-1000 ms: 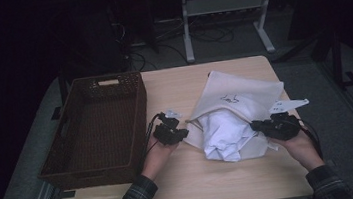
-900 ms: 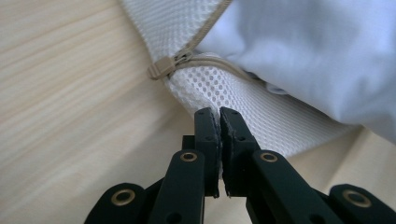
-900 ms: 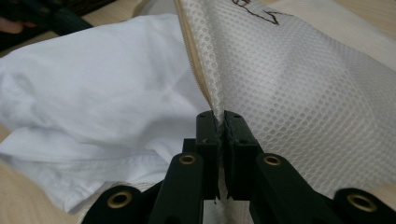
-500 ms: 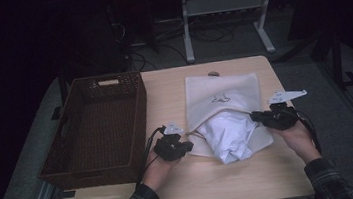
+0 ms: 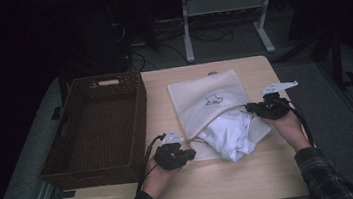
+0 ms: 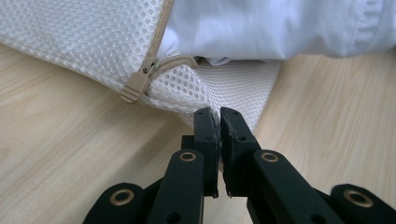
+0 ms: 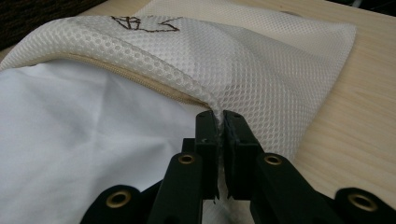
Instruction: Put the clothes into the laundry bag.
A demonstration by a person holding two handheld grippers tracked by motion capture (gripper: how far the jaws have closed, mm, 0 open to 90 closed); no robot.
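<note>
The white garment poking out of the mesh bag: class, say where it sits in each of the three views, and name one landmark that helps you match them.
High view: the white garment lies centre-right on the table, spilling from the mesh bag.
Left gripper view: along the top, right of centre.
Right gripper view: lower left, under the bag's edge.
Shared landmark: the bag's beige zip.

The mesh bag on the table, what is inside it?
A white garment sticks out of the mesh bag through its open zipper. How far the garment reaches inside is hidden by the mesh.
</note>
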